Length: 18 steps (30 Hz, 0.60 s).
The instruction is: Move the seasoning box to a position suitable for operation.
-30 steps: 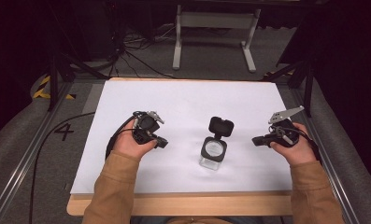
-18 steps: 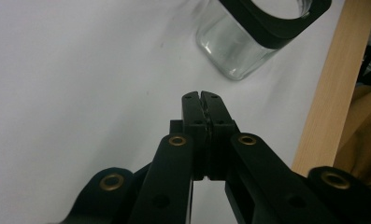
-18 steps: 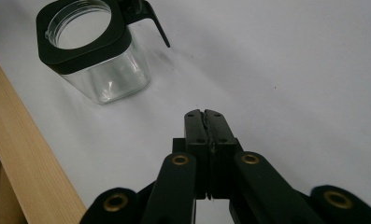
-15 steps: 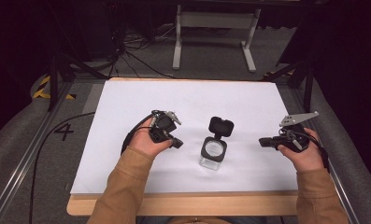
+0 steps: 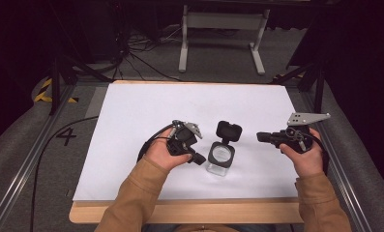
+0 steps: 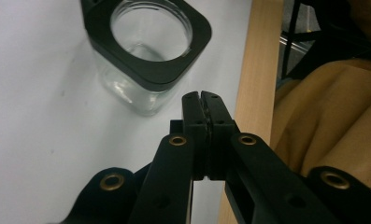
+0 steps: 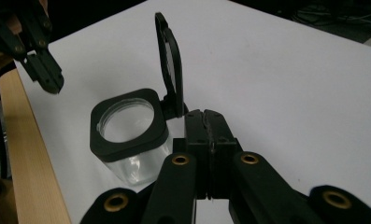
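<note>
The high view looks forward and down over the whole table (image 5: 131, 125). Each gripper view sits low, close behind its jaws; both share the jar (image 6: 141, 60) (image 7: 127, 140).

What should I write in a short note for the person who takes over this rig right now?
Left tool: shut, holding nothing, just left of the glass jar.
Right tool: shut, holding nothing, to the jar's right, apart from it.
Jar: upright near the front middle of the white table, appears empty; its hinged black lid stands open.
Done: lid is open.
Left: probably closing the lid or filling the jar; neither tool touches it yet.
</note>
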{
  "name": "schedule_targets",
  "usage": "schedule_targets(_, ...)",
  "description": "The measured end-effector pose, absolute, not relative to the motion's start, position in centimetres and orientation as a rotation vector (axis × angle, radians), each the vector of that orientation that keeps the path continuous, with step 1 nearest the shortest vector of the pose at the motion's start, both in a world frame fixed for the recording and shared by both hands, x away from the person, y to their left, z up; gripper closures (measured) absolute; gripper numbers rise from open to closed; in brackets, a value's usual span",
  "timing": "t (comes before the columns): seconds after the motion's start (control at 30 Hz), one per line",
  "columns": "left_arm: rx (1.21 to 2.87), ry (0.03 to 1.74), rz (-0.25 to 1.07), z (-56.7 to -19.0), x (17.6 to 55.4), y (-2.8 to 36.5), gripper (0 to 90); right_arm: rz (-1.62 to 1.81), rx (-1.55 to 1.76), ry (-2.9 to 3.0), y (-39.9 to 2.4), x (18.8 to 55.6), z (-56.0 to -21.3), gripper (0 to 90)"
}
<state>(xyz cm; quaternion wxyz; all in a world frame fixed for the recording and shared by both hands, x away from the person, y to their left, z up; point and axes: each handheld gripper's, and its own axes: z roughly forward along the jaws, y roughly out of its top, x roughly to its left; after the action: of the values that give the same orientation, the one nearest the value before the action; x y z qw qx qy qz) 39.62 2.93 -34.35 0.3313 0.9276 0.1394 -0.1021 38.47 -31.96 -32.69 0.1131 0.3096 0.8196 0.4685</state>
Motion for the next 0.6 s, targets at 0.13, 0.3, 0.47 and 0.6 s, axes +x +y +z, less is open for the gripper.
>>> schedule_targets(0.13,2.438,0.349,-0.282,-35.0,39.4,2.0,89.9,1.431,0.903,2.357,-31.4,38.8,-32.5,89.9)
schedule_targets(0.3,2.464,0.322,-0.313,-35.7,39.2,1.0,89.8,1.489,0.885,2.332,-30.3,39.5,-32.5,89.9)
schedule_targets(0.47,2.474,0.33,-0.329,-36.3,39.1,0.5,89.8,1.508,0.899,2.326,-29.6,40.3,-32.8,89.9)
schedule_targets(0.6,2.498,0.327,-0.342,-36.7,39.0,0.1,89.8,1.534,0.895,2.303,-29.0,40.7,-33.0,89.9)
